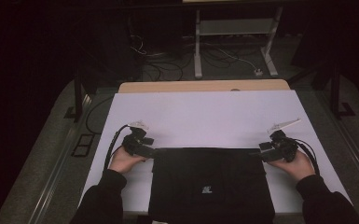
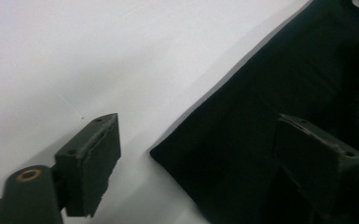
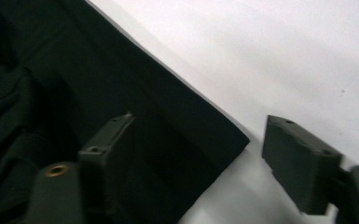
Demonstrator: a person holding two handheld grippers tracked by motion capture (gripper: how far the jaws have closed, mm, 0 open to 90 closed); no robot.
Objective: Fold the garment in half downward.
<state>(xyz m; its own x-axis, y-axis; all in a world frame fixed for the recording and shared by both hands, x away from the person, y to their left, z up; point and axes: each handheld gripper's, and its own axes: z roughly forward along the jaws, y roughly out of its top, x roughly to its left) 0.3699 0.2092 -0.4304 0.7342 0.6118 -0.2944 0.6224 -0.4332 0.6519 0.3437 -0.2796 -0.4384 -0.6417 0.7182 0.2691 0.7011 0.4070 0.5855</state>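
Near edge: a black, flat-folded fabric garment (image 1: 211,185) with a small pale logo print lies nearest the camera in the high view, its lower hem at the table's near edge, between the person's two dark sleeves.
Garment position: it rests on the white sheet covering the table (image 1: 205,116), in the near middle part, squarish in outline, its far edge running straight from one gripper to the other.
Left gripper (image 1: 153,151): held in the person's left hand (image 1: 125,159) at the garment's far left corner, pointing inward toward the cloth.
Left gripper state: in the left gripper view the jaws stand spread; one jaw hangs over the bare white sheet, the other over the black cloth, and the garment's corner (image 2: 168,151) sits in the gap between them. The pads do not press on the cloth.
Right gripper (image 1: 257,154): held in the person's right hand (image 1: 298,164) at the garment's far right corner, also pointing inward.
Right gripper state: in the right gripper view the jaws are apart; one lies over the dark fabric, the other over the white sheet, with the garment's corner (image 3: 228,137) between them, not pinched.
Cables: a black cable loops away from each gripper along the outer side of each hand.
Table: a strip of pale wooden tabletop (image 1: 200,86) shows beyond the white sheet's far edge.
Background: a dim floor with tangled cables (image 1: 163,65) and a white metal frame (image 1: 235,37) lies beyond the table.
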